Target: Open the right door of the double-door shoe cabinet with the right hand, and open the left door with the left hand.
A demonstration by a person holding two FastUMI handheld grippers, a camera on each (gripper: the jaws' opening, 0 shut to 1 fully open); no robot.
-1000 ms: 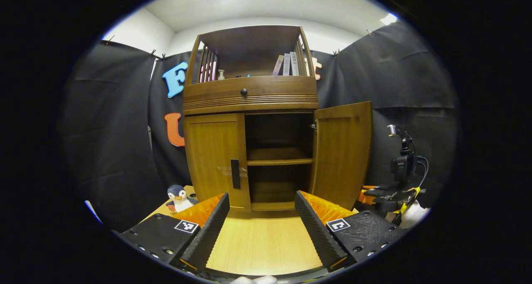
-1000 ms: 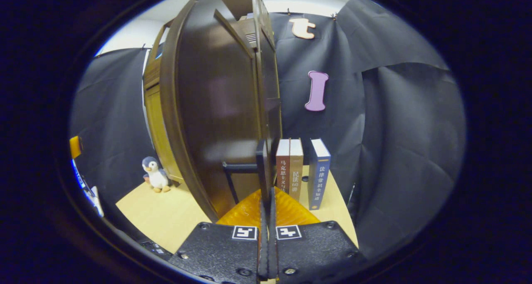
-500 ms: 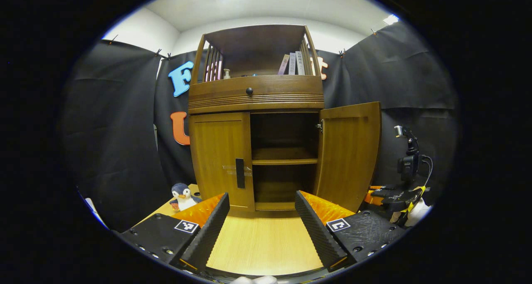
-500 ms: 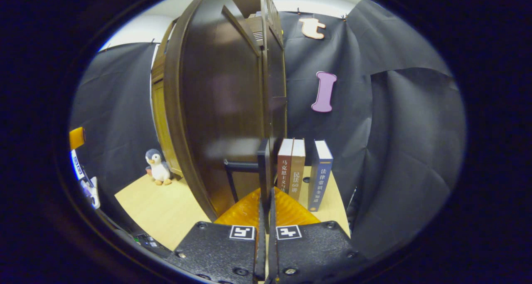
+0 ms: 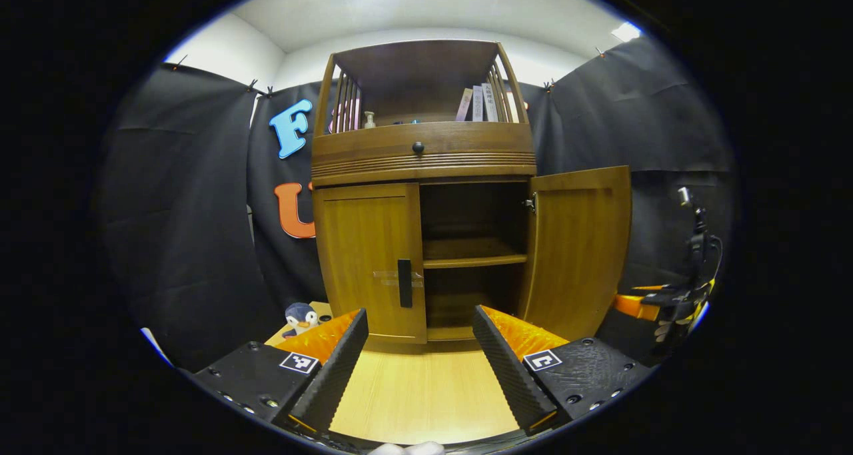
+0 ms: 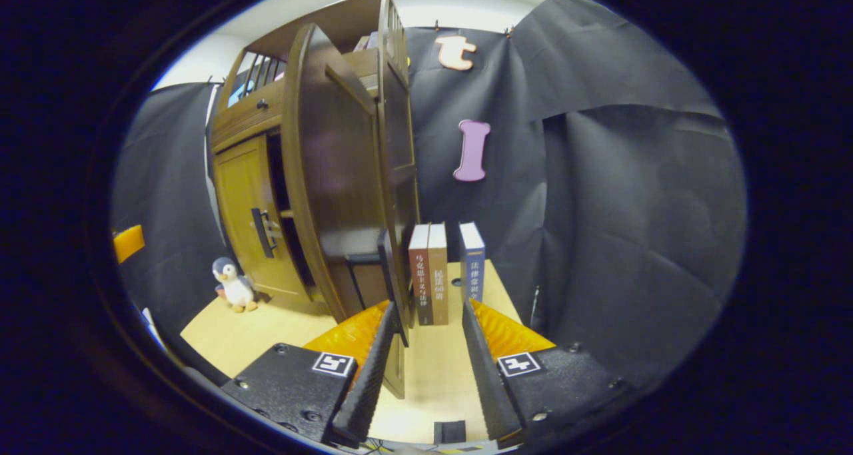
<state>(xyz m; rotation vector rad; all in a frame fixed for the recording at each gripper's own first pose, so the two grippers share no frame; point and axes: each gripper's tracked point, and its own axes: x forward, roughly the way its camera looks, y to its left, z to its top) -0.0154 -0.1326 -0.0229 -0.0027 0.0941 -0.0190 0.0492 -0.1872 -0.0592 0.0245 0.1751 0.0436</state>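
At far left of the left gripper view, a toy penguin point(image 5: 303, 316) sits on the bench point(image 5: 426, 392) beside the shoe cabinet point(image 5: 426, 195). Next comes the left door point(image 5: 370, 262), shut, its handle point(image 5: 404, 283) a dark bar with long axis vertical, set at the door's inner edge. The left gripper point(image 5: 421, 352) hovers well short of it, jaws spread and empty; the handle lies ahead, slightly left of the midline between the fingers, upright like the gap. Further right, the cabinet's open half shows a shelf point(image 5: 473, 260), then the right door point(image 5: 576, 252), swung wide. At the far right edge the right gripper point(image 5: 656, 302) appears. In the right gripper view that gripper point(image 6: 426, 345) has its jaws spread, the right door's handle point(image 6: 386, 275) just beside its left finger, apparently unpinched; three books point(image 6: 446, 278) stand beyond. By judgement, the left gripper is nearer the remaining handle and must advance, then close.
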